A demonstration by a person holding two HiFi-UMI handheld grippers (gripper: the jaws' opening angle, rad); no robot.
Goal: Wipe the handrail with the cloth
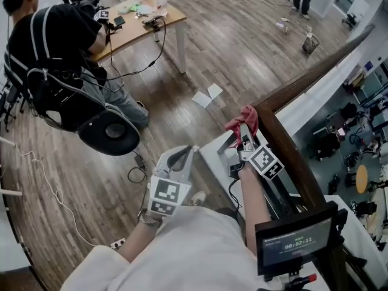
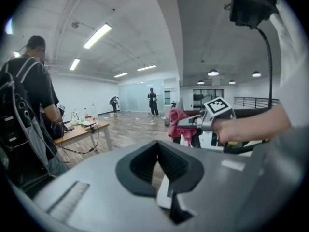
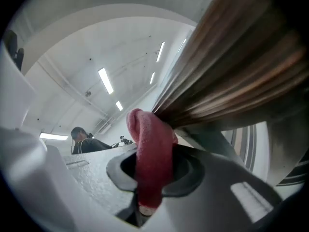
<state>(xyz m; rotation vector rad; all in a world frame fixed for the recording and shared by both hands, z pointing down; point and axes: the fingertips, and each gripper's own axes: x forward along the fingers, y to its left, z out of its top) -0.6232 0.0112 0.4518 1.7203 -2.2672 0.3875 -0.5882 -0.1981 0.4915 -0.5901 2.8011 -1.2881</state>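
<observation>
Centre right: right tongs [image 1: 244, 135], clamped on the red cloth [image 1: 244, 120], press it against the wooden handrail [image 1: 288, 153] for wiping. Lower centre: left tongs [image 1: 189, 151] closed, empty, apparently idle.

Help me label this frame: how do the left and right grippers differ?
The right gripper is shut on the red cloth, while the left gripper is shut on nothing. The right gripper holds the cloth at the handrail; the left gripper hangs clear of it, off to the side. Both carry a marker cube.
</observation>
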